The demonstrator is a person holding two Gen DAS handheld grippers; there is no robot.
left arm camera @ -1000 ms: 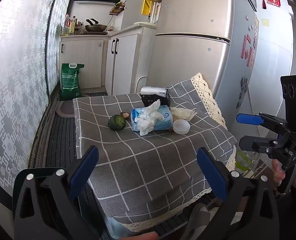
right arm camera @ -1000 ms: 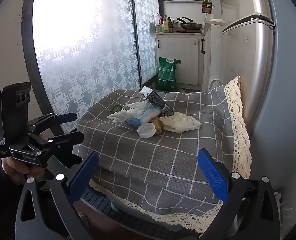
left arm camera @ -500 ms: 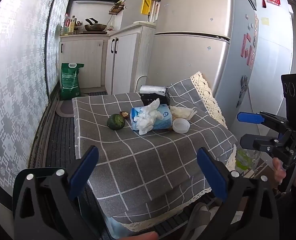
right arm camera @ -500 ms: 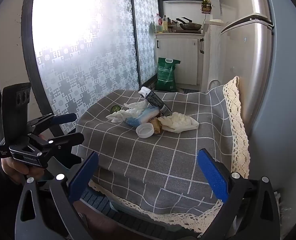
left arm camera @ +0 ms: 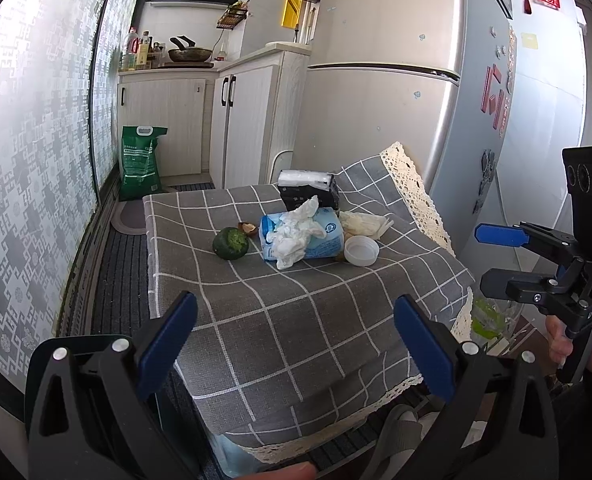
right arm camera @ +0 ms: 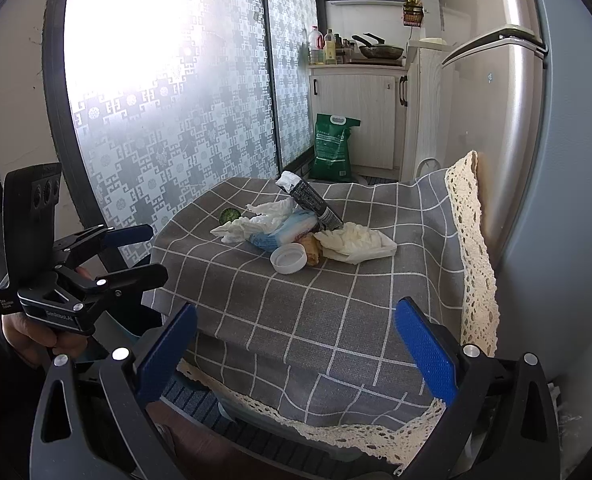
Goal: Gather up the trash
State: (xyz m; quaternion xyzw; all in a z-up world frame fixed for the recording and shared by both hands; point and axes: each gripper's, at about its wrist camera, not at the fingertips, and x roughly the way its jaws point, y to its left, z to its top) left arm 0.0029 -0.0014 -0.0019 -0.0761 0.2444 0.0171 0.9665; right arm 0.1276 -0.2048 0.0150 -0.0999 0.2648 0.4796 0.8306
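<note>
The trash sits in a loose cluster toward the far middle of the table (left arm camera: pixel 303 320), on its grey checked cloth: a blue tissue pack (left arm camera: pixel 319 240) with crumpled white tissue (left arm camera: pixel 296 232) spilling over it, a white round lid (left arm camera: pixel 361 251) just beside its right end, and a crumpled pale wrapper (right arm camera: pixel 355 242) touching the lid's far side. A small brownish scrap (right arm camera: pixel 311 250) lies between lid and wrapper. Left of the pack a dark green fruit half (left arm camera: pixel 230 243) rests apart, with a brown shell piece (left arm camera: pixel 249 227) just behind it. A black carton with a white end (left arm camera: pixel 307 190) stands tilted at the back of the group.

Both grippers hover off the near edge of the table, touching nothing. The left gripper (left arm camera: pixel 296 344) has its blue-padded fingers spread wide and empty; the right gripper (right arm camera: pixel 296 344) likewise shows its fingers wide apart. A silver fridge (left arm camera: pixel 395 80) stands just beside the table's right side, and a green sack (left arm camera: pixel 142 164) leans against the white cabinets beyond
</note>
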